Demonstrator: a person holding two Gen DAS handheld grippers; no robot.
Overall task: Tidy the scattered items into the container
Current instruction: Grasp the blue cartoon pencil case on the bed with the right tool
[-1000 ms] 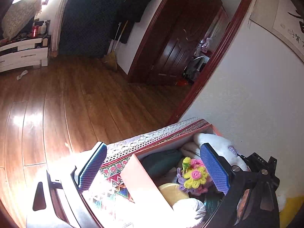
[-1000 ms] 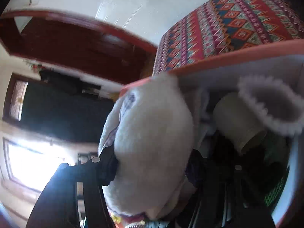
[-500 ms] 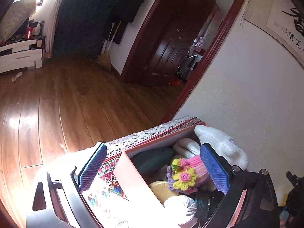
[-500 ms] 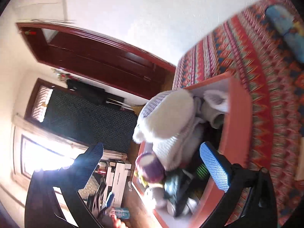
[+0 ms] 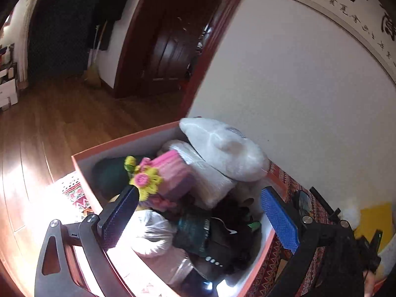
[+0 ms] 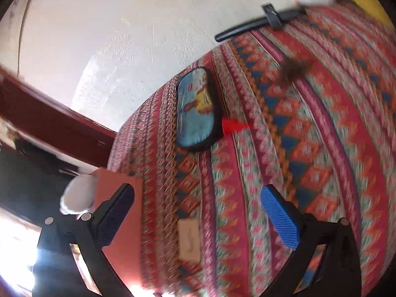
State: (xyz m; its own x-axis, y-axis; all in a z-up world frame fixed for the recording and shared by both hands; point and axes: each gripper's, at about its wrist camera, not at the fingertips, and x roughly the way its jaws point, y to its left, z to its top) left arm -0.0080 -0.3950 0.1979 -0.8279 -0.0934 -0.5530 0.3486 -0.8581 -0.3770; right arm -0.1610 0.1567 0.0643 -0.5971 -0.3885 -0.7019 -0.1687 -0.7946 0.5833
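1. I'm hanging the left gripper [image 5: 198, 212] over the orange box [image 5: 118, 143], jaws wide, nothing between them.
2. Box is crammed: white plush toy [image 5: 227, 151] sitting on top at the far wall-side corner, pink knit piece with yellow flower [image 5: 158, 175] beside it, white fluffy ball [image 5: 151, 232] and dark items lower down.
3. I'm holding the right gripper [image 6: 198, 212] over the patterned woven cloth [image 6: 309, 136], jaws fully apart, empty; they were opening just now.
4. Still lying loose on the cloth: blue oval pouch [image 6: 195, 109] with red tag, brown fuzzy tuft [image 6: 294, 69], black rod [image 6: 259, 24] near the wall, small tan card [image 6: 189, 240].
5. Open cloth showing between the pouch and the right gripper; view is blurred.
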